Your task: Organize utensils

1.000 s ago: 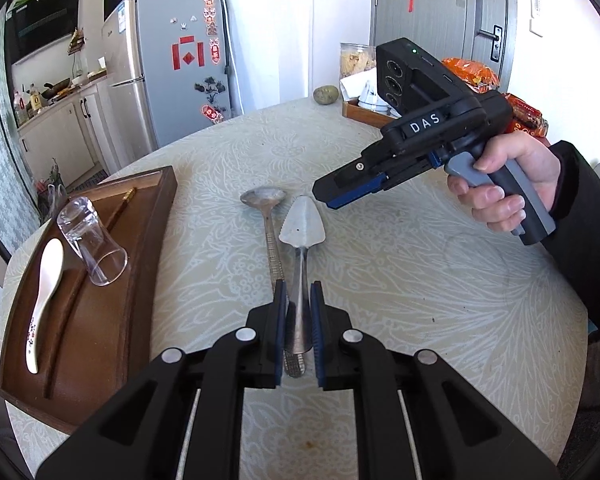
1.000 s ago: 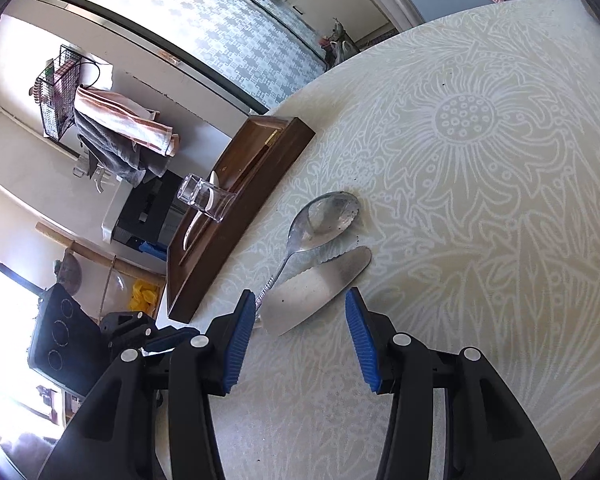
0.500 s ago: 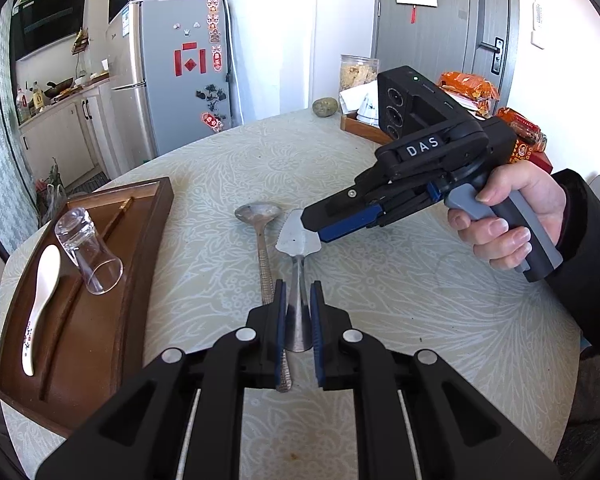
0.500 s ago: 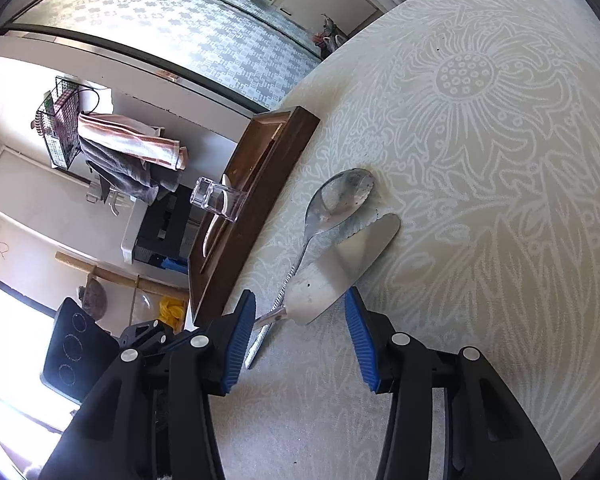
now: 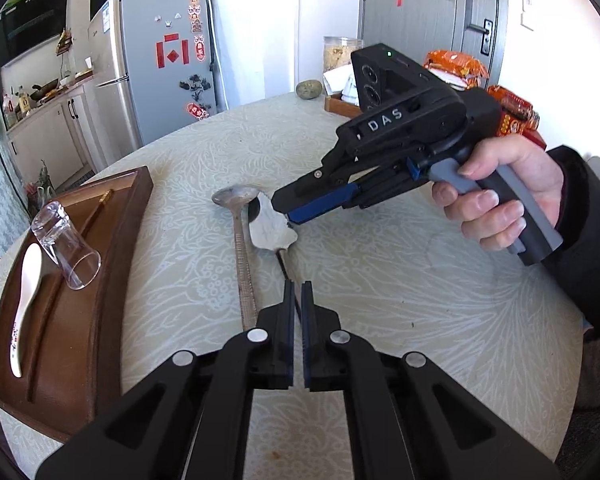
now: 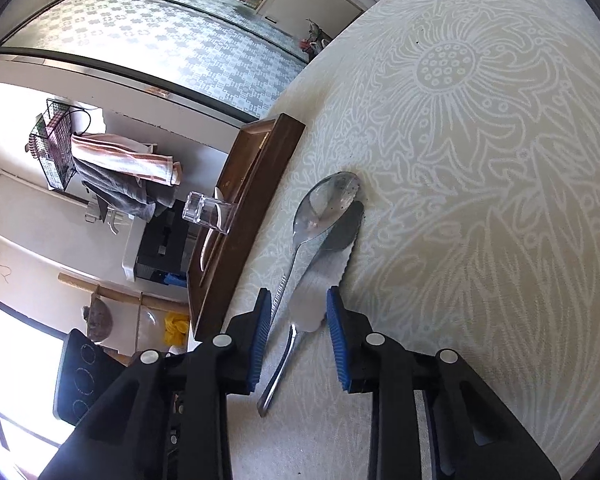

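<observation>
A steel cake server (image 5: 269, 229) (image 6: 320, 288) is lifted off the table by its handle. My left gripper (image 5: 296, 292) is shut on that handle. My right gripper (image 6: 296, 312) (image 5: 296, 216) is open, its blue pads either side of the server's blade, its tip over the blade. A steel spoon (image 5: 238, 232) (image 6: 324, 208) lies on the table just left of the server. A brown wooden tray (image 5: 112, 240) (image 6: 252, 184) at the left holds a white ceramic spoon (image 5: 26, 284), chopsticks (image 5: 94, 212) and a tipped clear glass (image 5: 66, 250) (image 6: 206, 214).
The round table (image 5: 380, 300) has a pale floral cloth. At its far edge are a stone (image 5: 309, 89), a jar (image 5: 342, 54), a wooden box (image 5: 342, 106) and orange snack packs (image 5: 458, 66). A fridge (image 5: 160, 64) stands behind.
My left gripper has lifted the server by its handle and tilted the blade up. My right gripper has moved in until its pads flank the blade.
</observation>
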